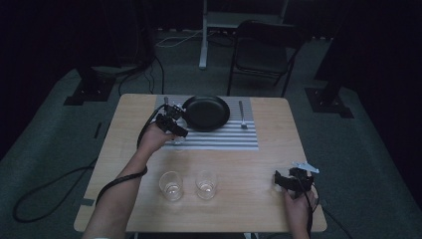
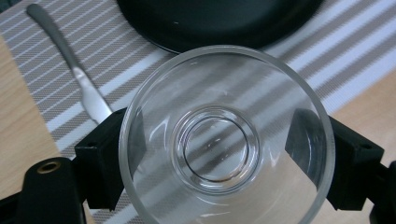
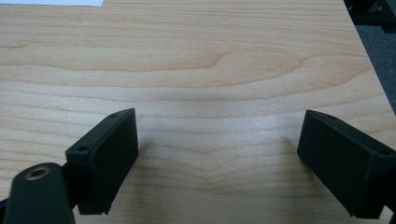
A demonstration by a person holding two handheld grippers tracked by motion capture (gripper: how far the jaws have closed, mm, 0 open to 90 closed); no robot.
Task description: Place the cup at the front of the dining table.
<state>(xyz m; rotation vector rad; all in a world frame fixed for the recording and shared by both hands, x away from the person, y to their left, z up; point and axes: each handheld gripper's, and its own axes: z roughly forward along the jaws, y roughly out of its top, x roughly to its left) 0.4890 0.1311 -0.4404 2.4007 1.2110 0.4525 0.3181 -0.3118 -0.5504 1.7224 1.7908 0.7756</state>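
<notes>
A clear empty glass (image 2: 224, 116) stands mouth-up between the jaws of my left gripper (image 2: 219, 140), which press on both of its sides. The left gripper (image 1: 171, 124) holds it over the striped placemat (image 1: 219, 140), just left of the black plate (image 1: 206, 112). I cannot tell whether the glass rests on the mat or hangs just above it. My right gripper (image 1: 293, 180) is near the table's front right edge. In its own view the right gripper (image 3: 219, 149) is open over bare wood, with nothing between the jaws.
Two more clear glasses (image 1: 171, 185) (image 1: 206, 184) stand side by side on the wooden table (image 1: 259, 164) near the front. A knife (image 2: 70, 56) lies on the mat left of the plate and a fork (image 1: 242, 115) to its right. A chair (image 1: 261, 50) stands beyond the table.
</notes>
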